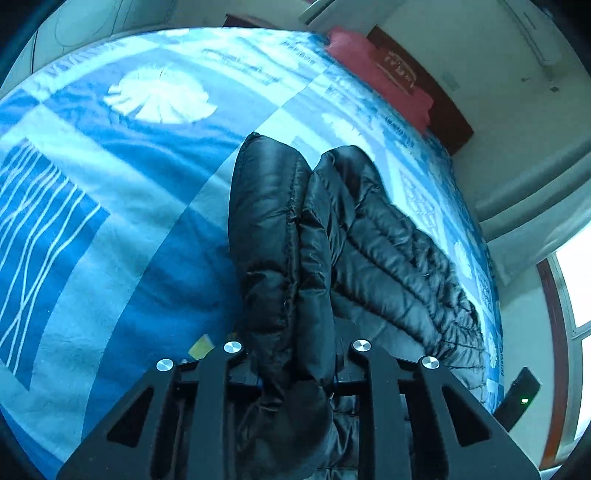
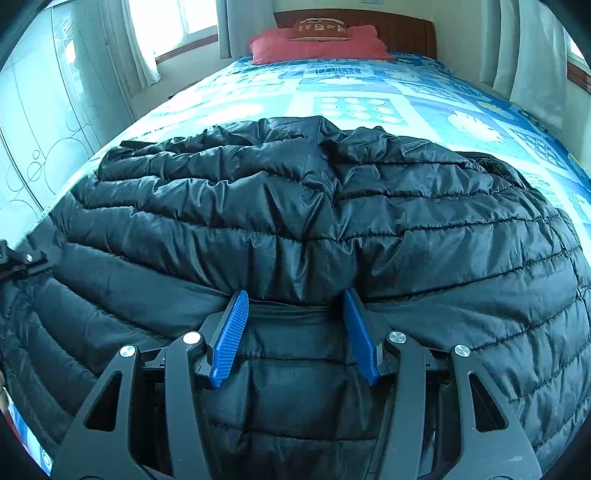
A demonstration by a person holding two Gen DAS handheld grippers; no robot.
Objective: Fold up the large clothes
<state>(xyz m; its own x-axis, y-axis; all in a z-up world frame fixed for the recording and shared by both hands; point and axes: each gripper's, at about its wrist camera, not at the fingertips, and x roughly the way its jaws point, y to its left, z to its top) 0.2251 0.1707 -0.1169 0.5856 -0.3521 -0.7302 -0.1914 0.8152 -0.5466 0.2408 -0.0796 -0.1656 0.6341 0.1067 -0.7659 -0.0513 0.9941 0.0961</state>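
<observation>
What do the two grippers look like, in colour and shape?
Both are matte black, with angular linkage arms that have triangular cut-outs and round silver pivot caps. On the right gripper the fingers carry long, flat, ribbed blue pads. On the left gripper the pads are hidden by the black puffer jacket. No cables, markings or sleeves show.

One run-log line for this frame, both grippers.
left gripper: shut on black puffer jacket | right gripper: jaws apart, jacket edge between them | surface: blue bedspread

The jacket (image 2: 314, 221) lies across the near end of the bed (image 2: 369, 92); pillows (image 2: 317, 46) sit, seemingly stacked, at its far headboard (image 2: 399, 29).
</observation>
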